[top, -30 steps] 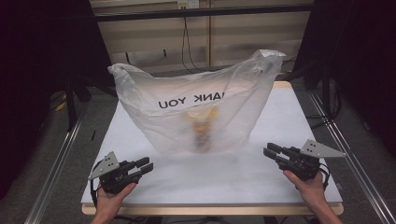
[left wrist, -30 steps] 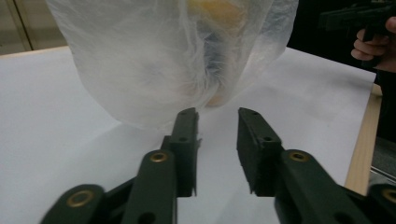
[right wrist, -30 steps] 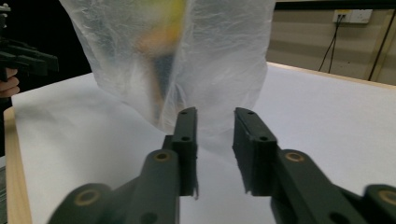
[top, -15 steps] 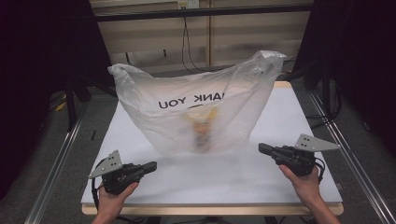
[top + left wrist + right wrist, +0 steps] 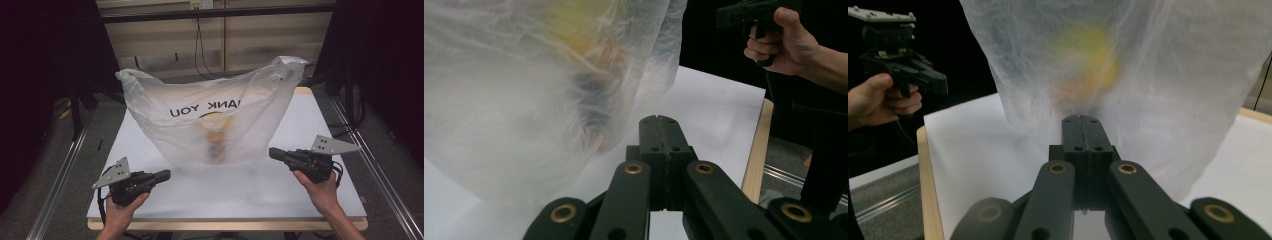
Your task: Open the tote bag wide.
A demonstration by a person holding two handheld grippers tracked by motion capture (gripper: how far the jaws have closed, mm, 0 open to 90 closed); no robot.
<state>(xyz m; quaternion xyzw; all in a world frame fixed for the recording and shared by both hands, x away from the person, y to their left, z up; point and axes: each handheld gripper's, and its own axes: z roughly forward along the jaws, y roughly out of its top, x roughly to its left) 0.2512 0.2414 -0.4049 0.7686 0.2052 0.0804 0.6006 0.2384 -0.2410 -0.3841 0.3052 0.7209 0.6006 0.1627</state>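
On the table (image 5: 150, 150) the plastic bag (image 5: 215, 117) stands untouched, something yellow inside; left gripper (image 5: 162, 176) and right gripper (image 5: 276, 154), jaws pressed together and empty, hover beside it.

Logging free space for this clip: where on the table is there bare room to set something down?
Bare white table lies right of the plastic bag, and a strip runs along the near edge between the left gripper and right gripper. Left of the bag is a narrower patch. The centre is crowded by the bag.
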